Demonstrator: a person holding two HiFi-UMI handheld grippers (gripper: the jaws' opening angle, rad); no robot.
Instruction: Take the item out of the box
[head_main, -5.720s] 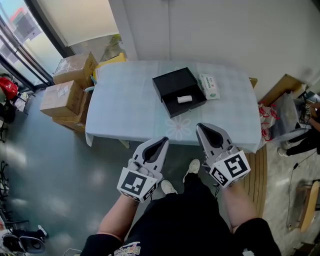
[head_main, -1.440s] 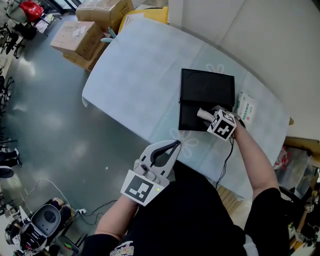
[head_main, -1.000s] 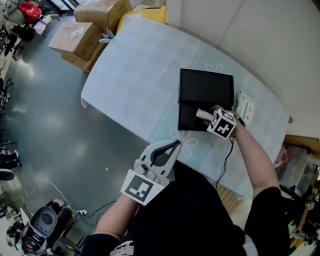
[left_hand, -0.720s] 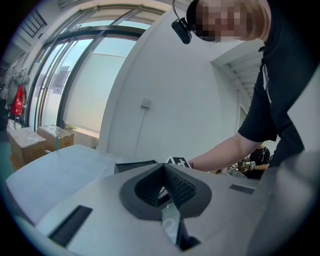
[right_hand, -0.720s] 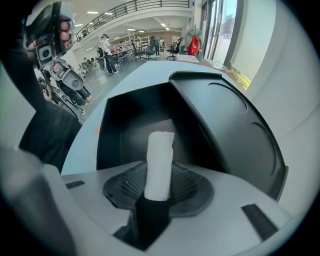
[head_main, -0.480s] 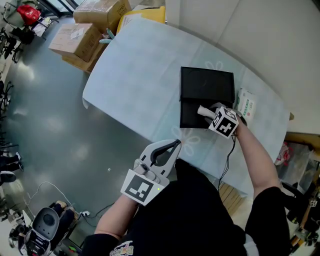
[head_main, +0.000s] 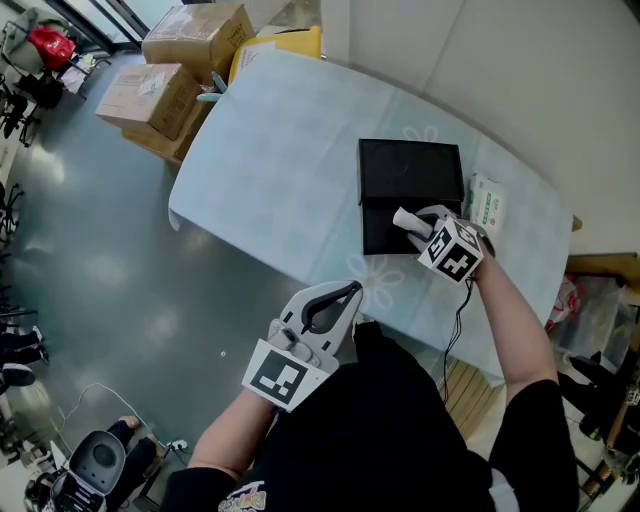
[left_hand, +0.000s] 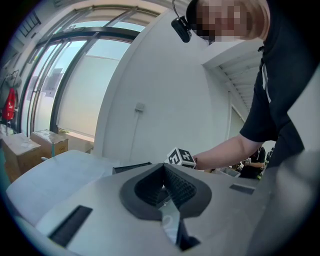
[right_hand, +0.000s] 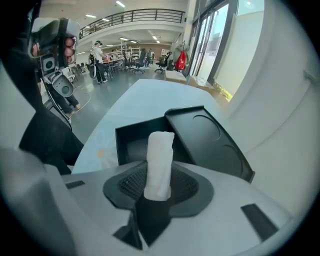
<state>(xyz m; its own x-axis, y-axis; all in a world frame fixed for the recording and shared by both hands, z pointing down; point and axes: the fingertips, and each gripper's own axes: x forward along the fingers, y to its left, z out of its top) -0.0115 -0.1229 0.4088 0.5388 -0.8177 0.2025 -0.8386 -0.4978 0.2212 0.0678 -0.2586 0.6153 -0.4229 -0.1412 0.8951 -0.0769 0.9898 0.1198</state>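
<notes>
An open black box (head_main: 378, 232) with its lid (head_main: 410, 168) laid flat behind it sits on the pale blue table (head_main: 290, 150). My right gripper (head_main: 414, 222) is over the box's near part, shut on a white roll (head_main: 405, 218). In the right gripper view the roll (right_hand: 160, 159) stands upright between the pads, above the box's tray (right_hand: 131, 142) and beside the lid (right_hand: 210, 137). My left gripper (head_main: 350, 291) hangs off the table's near edge by my body, jaws together and empty; in its own view (left_hand: 165, 189) nothing sits between the pads.
A white-and-green tissue pack (head_main: 487, 200) lies right of the box. Cardboard boxes (head_main: 140, 92) and a yellow item (head_main: 275, 42) stand on the floor off the table's far left end. A white wall runs behind the table.
Earlier both grippers hung near my body and the roll lay in the box. Over the last second the right gripper has drawn slightly toward me and rightward with the roll in its jaws.
</notes>
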